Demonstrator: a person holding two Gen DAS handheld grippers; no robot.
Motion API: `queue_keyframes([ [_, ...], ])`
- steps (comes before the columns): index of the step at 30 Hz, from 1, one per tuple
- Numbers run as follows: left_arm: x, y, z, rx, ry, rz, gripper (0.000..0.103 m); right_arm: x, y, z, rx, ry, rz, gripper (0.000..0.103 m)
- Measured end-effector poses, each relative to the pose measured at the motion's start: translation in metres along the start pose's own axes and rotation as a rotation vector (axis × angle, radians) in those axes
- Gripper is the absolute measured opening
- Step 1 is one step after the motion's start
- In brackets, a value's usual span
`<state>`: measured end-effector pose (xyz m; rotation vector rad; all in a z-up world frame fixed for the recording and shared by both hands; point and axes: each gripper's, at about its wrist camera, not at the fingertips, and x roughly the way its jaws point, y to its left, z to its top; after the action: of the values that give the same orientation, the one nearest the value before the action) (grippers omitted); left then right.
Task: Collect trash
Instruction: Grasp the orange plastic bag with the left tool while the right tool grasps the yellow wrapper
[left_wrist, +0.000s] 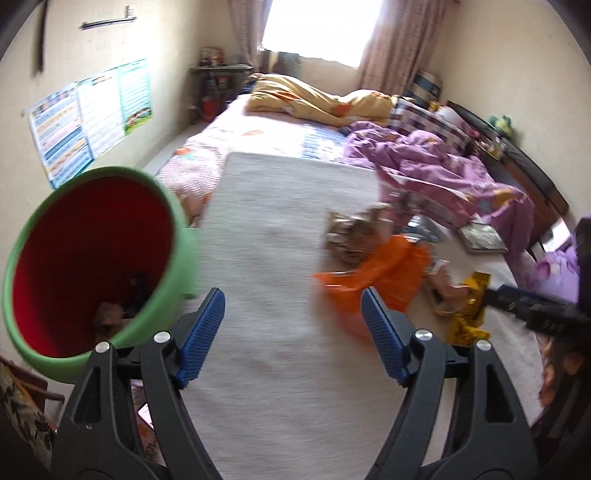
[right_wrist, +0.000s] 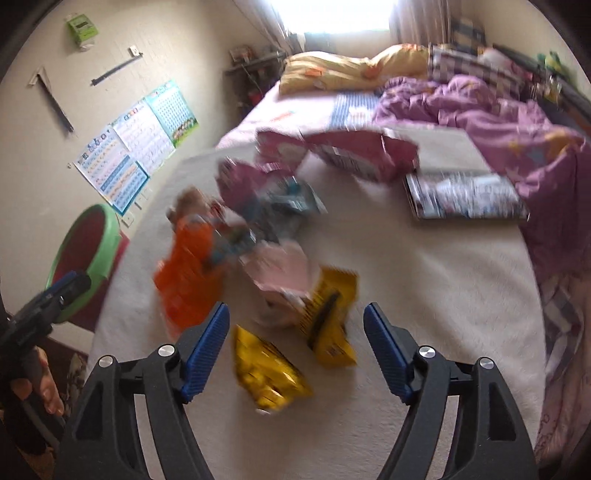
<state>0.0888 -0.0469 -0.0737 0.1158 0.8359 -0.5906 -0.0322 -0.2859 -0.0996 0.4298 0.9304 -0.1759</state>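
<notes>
Left wrist view: left gripper (left_wrist: 291, 325) spread wide, empty, low centre of frame above pale blanket (left_wrist: 266, 236). Green bin (left_wrist: 181, 229) with red inside at left edge, tilted toward the lens, a few scraps already at its bottom. Orange bag (left_wrist: 384, 273) just right of centre, gold wrapper (left_wrist: 469, 314) further right, all smeared by motion. Likely slip: blanket pinched along with thin plastic, or a wrapper dropped short of the bin rim.

Right wrist view: right gripper (right_wrist: 295, 339) also wide apart and empty, gold wrapper (right_wrist: 266, 373) between the jaws at lower centre, yellow packet (right_wrist: 332, 321) just above. Risk of crinkled foil sliding out of the pads. Bin at left edge, well apart. No readable writing on packets or wall posters (right_wrist: 133, 147); too blurred.
</notes>
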Motion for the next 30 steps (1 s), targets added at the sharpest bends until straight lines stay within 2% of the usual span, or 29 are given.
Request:
queue_keyframes([
  [4, 0.012, -0.029, -0.001, 0.038, 0.023, -0.004, 0.075, 0.015, -0.01, -0.012, 0.004, 0.073, 0.074, 0.073],
  [10, 0.03, -0.051, -0.004, 0.075, 0.045, 0.01, 0.077, 0.016, -0.003, -0.024, -0.099, 0.072, 0.116, 0.074],
  [18, 0.054, -0.075, -0.002, 0.145, 0.074, 0.021, 0.077, 0.009, -0.018, -0.025, -0.114, 0.066, 0.18, 0.071],
  [23, 0.085, -0.079, -0.005, 0.171, 0.157, 0.032, 0.078, -0.008, -0.024, -0.025, -0.118, 0.055, 0.216, 0.071],
  [25, 0.088, -0.08, -0.007, 0.168, 0.159, 0.046, 0.073, -0.017, -0.023, -0.029, -0.129, 0.048, 0.238, 0.069],
  [26, 0.088, -0.08, -0.007, 0.166, 0.157, 0.052, 0.066, -0.019, -0.022, -0.031, -0.135, 0.043, 0.247, 0.065],
  [30, 0.081, -0.077, -0.008, 0.13, 0.148, 0.046, 0.062, -0.022, -0.011, -0.033, -0.177, 0.041, 0.283, 0.062],
])
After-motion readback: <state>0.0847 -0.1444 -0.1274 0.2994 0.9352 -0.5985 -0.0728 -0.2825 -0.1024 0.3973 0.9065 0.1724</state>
